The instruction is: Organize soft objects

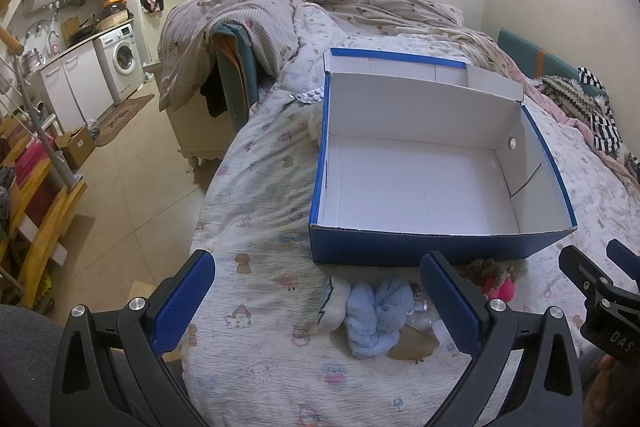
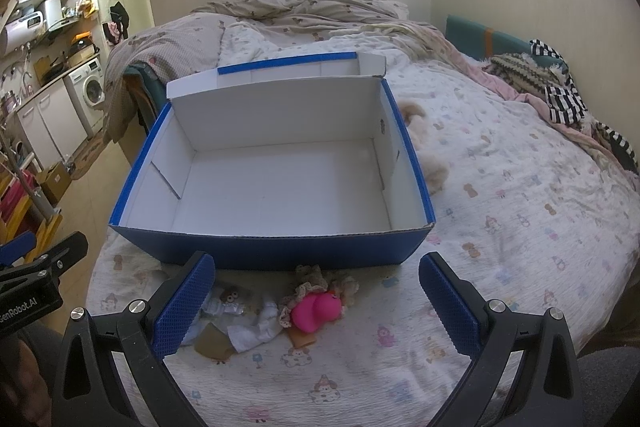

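An open blue cardboard box (image 1: 416,247) with a bare white inside stands on the bed; it also shows in the right wrist view (image 2: 280,251). In front of it lie a fluffy light-blue soft toy (image 1: 376,315), a pink plush toy (image 2: 316,313) with lace trim and brown fuzz, and a white cloth piece (image 2: 256,331). My left gripper (image 1: 320,307) is open, low over the bed, with the blue toy between its fingers' line. My right gripper (image 2: 316,307) is open above the pink toy. A cream plush (image 2: 424,147) lies to the right of the box.
The bed has a white patterned quilt (image 2: 500,227) and rumpled blankets (image 1: 320,7) at the back. Striped clothes (image 2: 560,95) lie at the right. The bed's left edge drops to a tiled floor (image 1: 152,179), with a washing machine (image 1: 122,57) and cabinets beyond.
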A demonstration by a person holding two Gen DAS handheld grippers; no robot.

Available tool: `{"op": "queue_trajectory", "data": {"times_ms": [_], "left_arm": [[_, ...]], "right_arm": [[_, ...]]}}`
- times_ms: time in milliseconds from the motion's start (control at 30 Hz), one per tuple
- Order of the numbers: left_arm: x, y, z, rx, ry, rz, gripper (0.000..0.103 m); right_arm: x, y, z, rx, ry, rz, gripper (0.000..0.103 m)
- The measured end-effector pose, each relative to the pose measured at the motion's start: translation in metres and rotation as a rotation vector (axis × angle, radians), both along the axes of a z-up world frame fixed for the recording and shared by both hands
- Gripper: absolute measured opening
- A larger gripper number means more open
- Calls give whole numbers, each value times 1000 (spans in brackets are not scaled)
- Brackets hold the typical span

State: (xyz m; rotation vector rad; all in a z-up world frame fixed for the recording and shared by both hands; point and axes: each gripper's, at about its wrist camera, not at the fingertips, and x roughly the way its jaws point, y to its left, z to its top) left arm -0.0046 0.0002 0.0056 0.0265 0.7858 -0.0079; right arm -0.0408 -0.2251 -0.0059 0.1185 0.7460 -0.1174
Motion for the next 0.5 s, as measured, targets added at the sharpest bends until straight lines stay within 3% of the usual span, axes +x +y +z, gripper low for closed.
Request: {"op": "queue_trajectory", "data": {"times_ms": [500], "left_arm": [[0, 0, 0, 2, 0, -1, 102]], "right_arm": [[1, 2, 2, -3, 1, 1, 103]]}}
